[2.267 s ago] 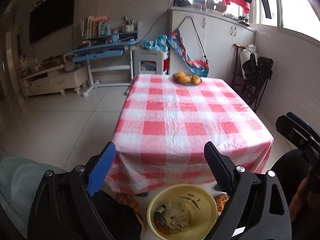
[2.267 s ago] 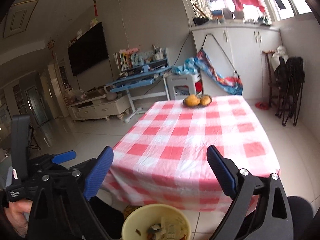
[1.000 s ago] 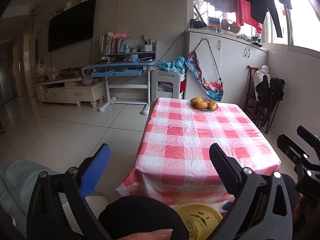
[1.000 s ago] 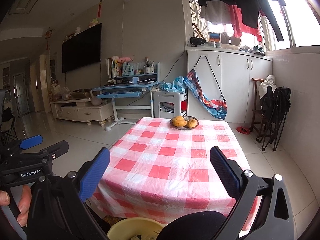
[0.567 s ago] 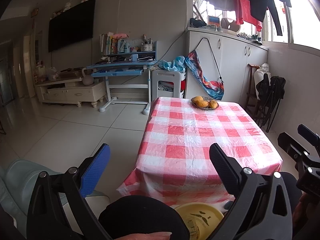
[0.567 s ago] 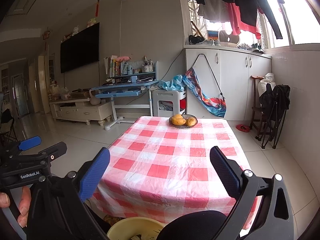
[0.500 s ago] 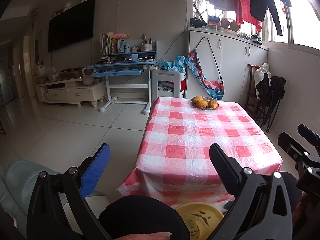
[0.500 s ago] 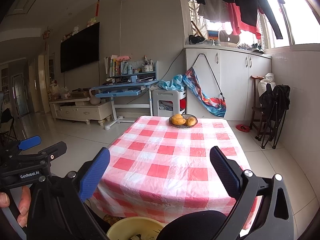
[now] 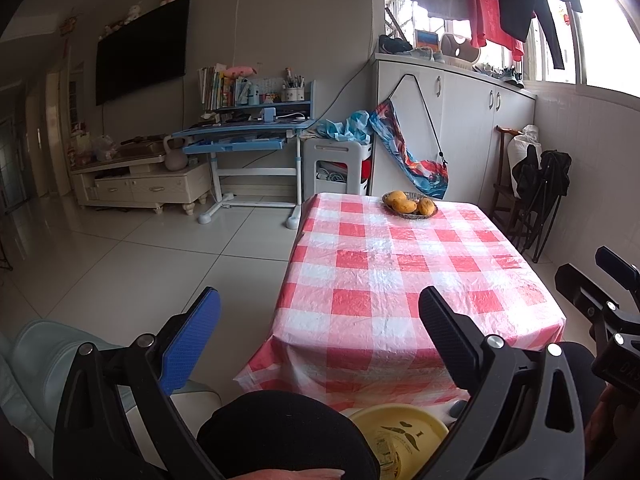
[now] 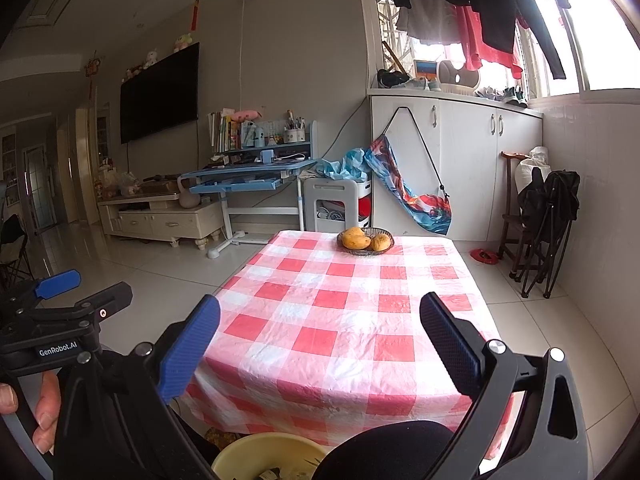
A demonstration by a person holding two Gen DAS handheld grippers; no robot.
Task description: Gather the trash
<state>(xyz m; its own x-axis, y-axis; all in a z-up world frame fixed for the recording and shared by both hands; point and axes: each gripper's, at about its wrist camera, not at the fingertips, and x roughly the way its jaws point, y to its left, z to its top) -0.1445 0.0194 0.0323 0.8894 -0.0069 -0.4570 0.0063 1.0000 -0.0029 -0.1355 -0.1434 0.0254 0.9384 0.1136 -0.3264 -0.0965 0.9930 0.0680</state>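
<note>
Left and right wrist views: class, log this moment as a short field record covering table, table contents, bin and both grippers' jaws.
table: red-and-white checked tablecloth
on table: fruit basket at far end, nothing else visible
bin: yellow bin on floor at near edge, scraps inside
left gripper: jaws open, empty
right gripper: jaws open, empty
trash on table: none visible

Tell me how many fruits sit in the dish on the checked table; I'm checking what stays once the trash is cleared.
3 fruits show in the dish at the table's far end: two overlapping at the left, one at the right. Others may be hidden behind them.
</note>
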